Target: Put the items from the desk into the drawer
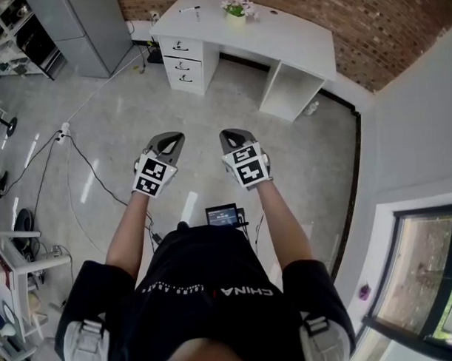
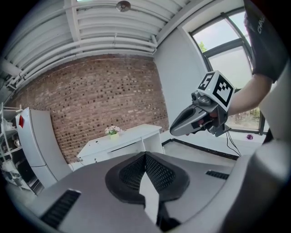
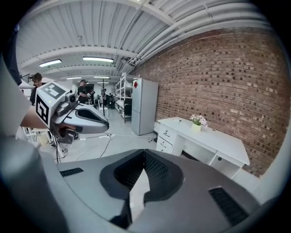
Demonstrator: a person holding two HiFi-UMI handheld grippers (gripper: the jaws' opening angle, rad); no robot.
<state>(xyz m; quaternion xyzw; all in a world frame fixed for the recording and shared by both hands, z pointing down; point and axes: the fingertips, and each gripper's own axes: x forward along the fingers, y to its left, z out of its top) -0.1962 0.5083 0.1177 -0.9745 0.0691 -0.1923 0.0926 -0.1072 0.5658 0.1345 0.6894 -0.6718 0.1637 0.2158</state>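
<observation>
A white desk [image 1: 280,35] stands far ahead against the brick wall, with a stack of three shut drawers [image 1: 183,63] at its left end. On its top I see a small flower pot [image 1: 237,9], a dark pen [image 1: 190,8] and a tiny item [image 1: 273,11] too small to name. My left gripper [image 1: 165,142] and right gripper [image 1: 233,139] hover side by side over the floor, well short of the desk. Both are shut and empty, their pad tips meeting. The left gripper view shows the right gripper [image 2: 182,125]; the right gripper view shows the left gripper [image 3: 93,120].
A grey cabinet [image 1: 87,33] stands left of the desk. Cables [image 1: 77,152] and a power strip [image 1: 63,131] lie on the shiny floor at left. A white shelf [image 1: 14,257] is at lower left, a window [image 1: 422,280] at right. People [image 3: 84,88] stand far back.
</observation>
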